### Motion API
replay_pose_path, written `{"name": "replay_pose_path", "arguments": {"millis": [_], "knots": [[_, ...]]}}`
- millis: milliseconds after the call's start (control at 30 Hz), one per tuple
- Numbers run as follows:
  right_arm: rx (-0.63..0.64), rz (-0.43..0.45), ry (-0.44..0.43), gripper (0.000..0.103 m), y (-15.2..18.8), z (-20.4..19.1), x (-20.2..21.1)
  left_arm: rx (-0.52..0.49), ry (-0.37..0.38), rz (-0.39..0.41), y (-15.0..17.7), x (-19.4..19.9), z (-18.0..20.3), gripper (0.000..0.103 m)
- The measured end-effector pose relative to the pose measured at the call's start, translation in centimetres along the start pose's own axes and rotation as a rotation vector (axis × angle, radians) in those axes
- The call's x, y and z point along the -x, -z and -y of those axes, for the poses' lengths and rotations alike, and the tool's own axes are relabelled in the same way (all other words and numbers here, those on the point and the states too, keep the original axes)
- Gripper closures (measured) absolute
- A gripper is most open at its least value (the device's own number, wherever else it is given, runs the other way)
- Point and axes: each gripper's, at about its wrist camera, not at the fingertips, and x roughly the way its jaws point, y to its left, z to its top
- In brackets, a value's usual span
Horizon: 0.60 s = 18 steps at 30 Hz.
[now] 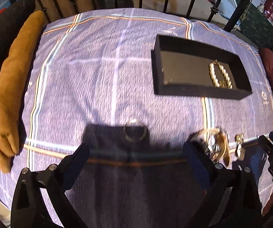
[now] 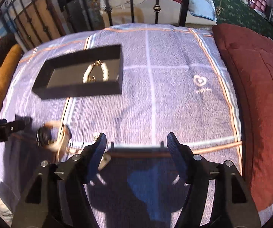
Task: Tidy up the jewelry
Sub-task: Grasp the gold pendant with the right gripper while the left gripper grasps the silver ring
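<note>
One box (image 1: 202, 92); one pearl bracelet (image 1: 220, 74) (inside); one ring (image 1: 134, 133).

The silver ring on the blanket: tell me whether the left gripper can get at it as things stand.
Probably yes. The silver ring lies alone on the blanket, just ahead of the left gripper, whose jaws stand wide open. Nothing sits between them; the jewelry pile lies off to the right.

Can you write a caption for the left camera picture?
Open left gripper hovers near a ring; pearl bracelet sits in the black box.
</note>
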Motion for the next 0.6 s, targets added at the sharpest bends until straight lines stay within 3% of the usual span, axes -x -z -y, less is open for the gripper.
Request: {"name": "replay_pose_path", "arguments": {"millis": [200, 433, 600], "knots": [[0.041, 0.017, -0.04, 0.037, 1.3, -2.8, 0.2, 0.037, -0.018, 0.029, 1.8, 0.6, -1.8, 0.007], [0.057, 0.043, -0.05, 0.037, 0.8, -4.2, -0.2, 0.027, -0.032, 0.098, -0.4, -0.3, -1.9, 0.007], [0.08, 0.034, -0.03, 0.037, 0.6, -4.1, -1.3, 0.02, -0.006, 0.013, -1.7, -4.0, -1.5, 0.007]]}}
